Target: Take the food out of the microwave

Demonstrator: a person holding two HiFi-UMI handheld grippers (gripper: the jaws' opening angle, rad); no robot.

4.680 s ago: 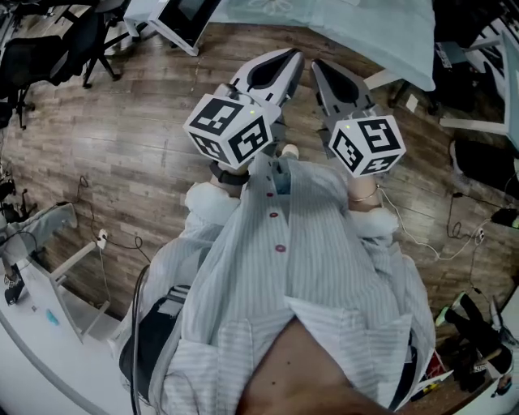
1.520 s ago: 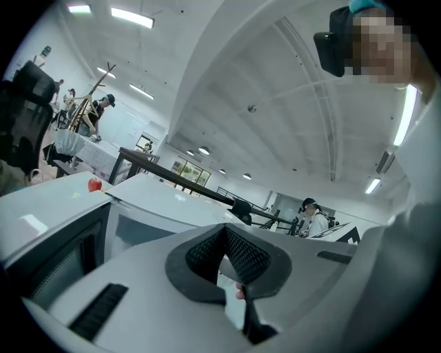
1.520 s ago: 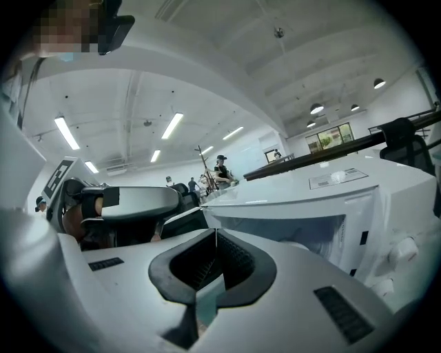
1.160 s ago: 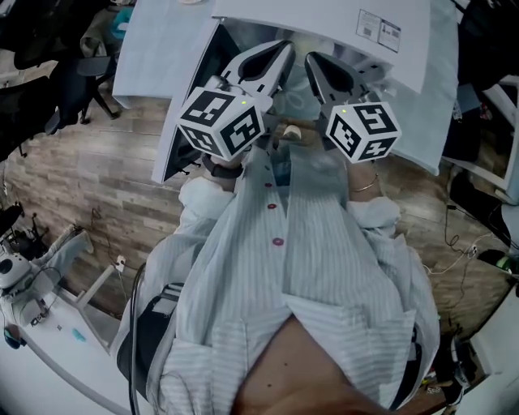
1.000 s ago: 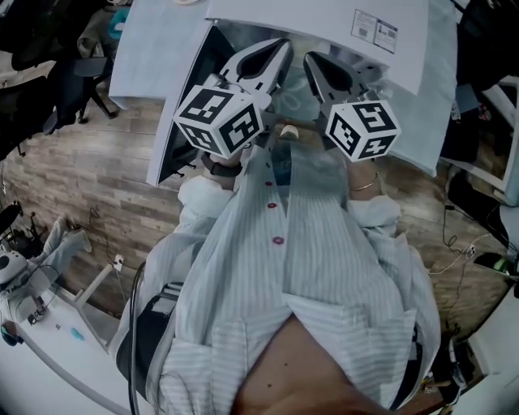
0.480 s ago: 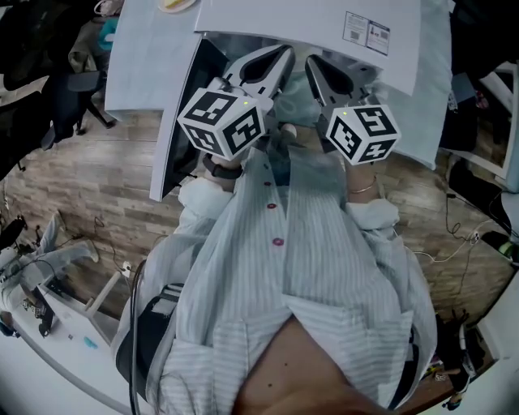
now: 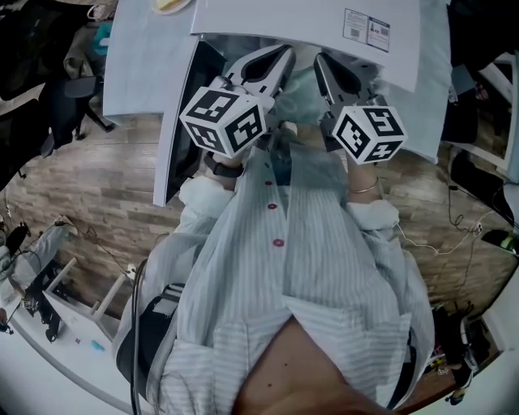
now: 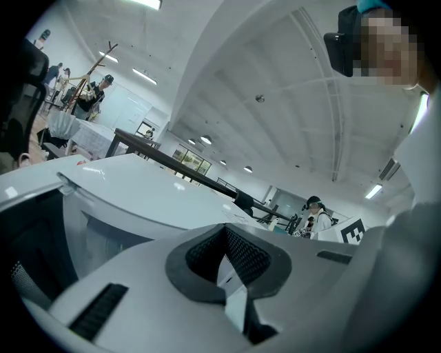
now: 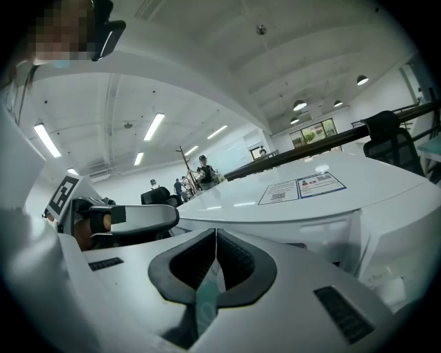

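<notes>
Left hand-held gripper (image 8: 226, 258) and right hand-held gripper (image 9: 214, 256) sat pressed together, empty, facing the white boxy microwave (image 7: 284, 16); pushed in unopened, they could knock the food over

In the head view, my left gripper (image 7: 285, 53) and right gripper (image 7: 322, 60) cover most of the microwave (image 7: 308, 16) cavity, so I cannot tell what lies inside. The microwave's far side runs off the top edge, and so does a plate (image 7: 172, 4) on the table (image 7: 142, 57) beside it. The 2 labels (image 7: 366, 29) on its top are too small to read. The distant people (image 9: 202, 169) in both gripper views are too small to make out.
</notes>
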